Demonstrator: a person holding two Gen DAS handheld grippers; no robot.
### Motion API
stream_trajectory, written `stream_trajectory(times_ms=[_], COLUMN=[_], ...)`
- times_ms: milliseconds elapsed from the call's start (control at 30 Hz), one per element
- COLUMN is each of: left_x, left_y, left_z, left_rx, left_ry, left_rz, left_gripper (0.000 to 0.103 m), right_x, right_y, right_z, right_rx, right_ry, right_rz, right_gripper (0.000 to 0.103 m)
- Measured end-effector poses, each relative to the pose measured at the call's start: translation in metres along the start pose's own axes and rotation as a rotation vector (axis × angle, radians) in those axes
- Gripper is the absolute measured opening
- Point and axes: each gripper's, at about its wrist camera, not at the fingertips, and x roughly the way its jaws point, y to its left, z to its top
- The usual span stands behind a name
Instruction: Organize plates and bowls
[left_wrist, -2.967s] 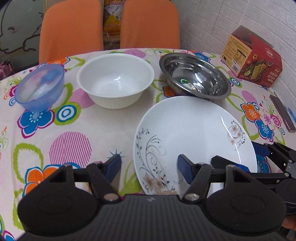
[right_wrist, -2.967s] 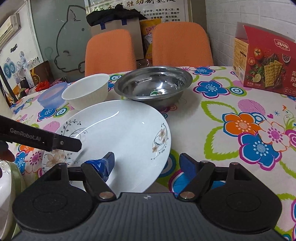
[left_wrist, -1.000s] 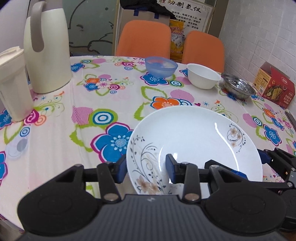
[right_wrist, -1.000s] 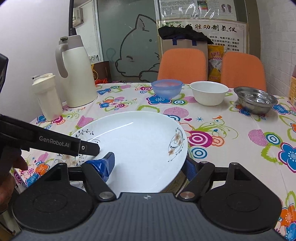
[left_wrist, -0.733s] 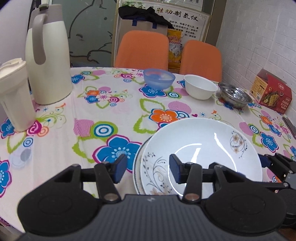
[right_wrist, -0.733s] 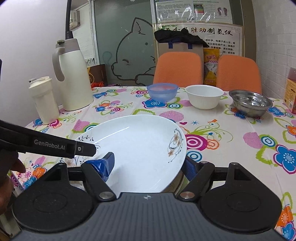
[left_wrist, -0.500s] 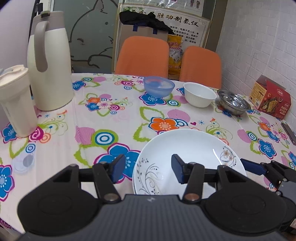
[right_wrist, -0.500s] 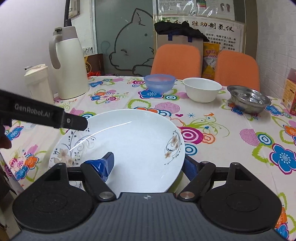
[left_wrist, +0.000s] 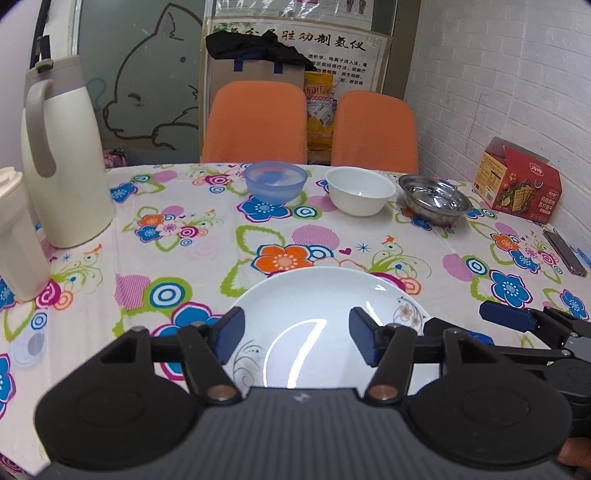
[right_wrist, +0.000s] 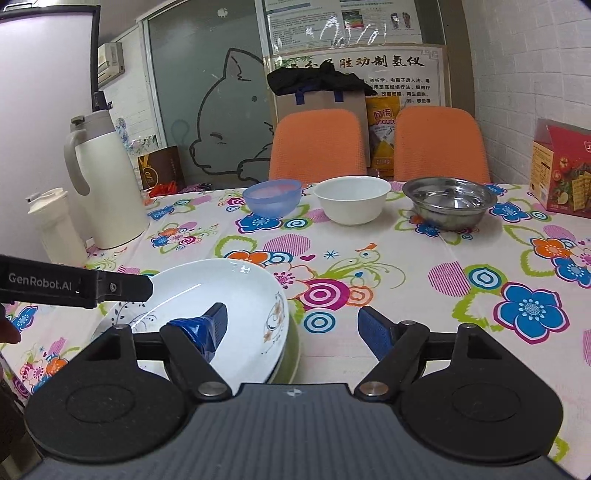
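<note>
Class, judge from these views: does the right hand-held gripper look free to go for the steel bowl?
Probably yes: the right hand-held gripper is open, and only bare tablecloth lies ahead toward the steel bowl.

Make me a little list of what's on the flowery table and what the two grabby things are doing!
Plate: white flowered plate on top of a stack, near edge
Bowls: blue bowl, white bowl, metal bowl in a row at the far side
Left tool: open, above the plate
Right tool: open, straddling the plate's rim
Also: thermos jug, cracker box
</note>
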Motion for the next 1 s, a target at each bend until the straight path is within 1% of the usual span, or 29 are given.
stream_trajectory(times_ms=[300,400,500,567,633,667,733,833,933,967,1000], left_x=[-0.007,-0.009,-0.011,-0.014,-0.016,-0.017,-0.019,-0.022,-0.021,-0.019,-0.016], left_y=[-0.021,-0.027,-0.034,-0.038,-0.040,-0.041,-0.042,-0.044,-0.046,-0.046,-0.047], left_z=[-0.002,-0.005,-0.006,-0.008,-0.010,-0.011,-0.012,-0.014,-0.015,-0.015,-0.014], left_rx=[0.031,0.042,0.053,0.060,0.063,0.062,0.060,0.062,0.065,0.066,0.067], left_ry=[-0.003,-0.003,-0.004,-0.007,-0.009,-0.010,-0.012,-0.014,-0.007,-0.002,0.002], left_rz=[-0.007,-0.017,-0.030,-0.034,-0.037,-0.039,-0.044,-0.048,-0.052,-0.054,-0.055], left_gripper=[0.063,0.063,0.063,0.063,0.063,0.064,0.064,0.064,0.065,0.065,0.065], right_x=[-0.016,-0.023,-0.036,-0.047,-0.061,-0.066,-0.072,-0.070,-0.064,-0.063,-0.063], right_y=[-0.022,-0.029,-0.036,-0.039,-0.042,-0.043,-0.044,-0.047,-0.050,-0.051,-0.052], right_z=[-0.003,-0.004,-0.003,-0.004,-0.007,-0.008,-0.008,-0.008,-0.011,-0.013,-0.016], right_rx=[0.060,0.096,0.154,0.183,0.208,0.218,0.239,0.255,0.261,0.256,0.252], right_ry=[-0.003,-0.003,-0.028,-0.066,-0.144,-0.174,-0.197,-0.162,-0.073,-0.048,-0.044], right_rz=[-0.034,-0.065,-0.096,-0.067,-0.003,0.015,0.026,0.055,0.081,0.073,0.055], right_gripper=[0.065,0.065,0.065,0.065,0.065,0.065,0.065,0.065,0.065,0.065,0.065])
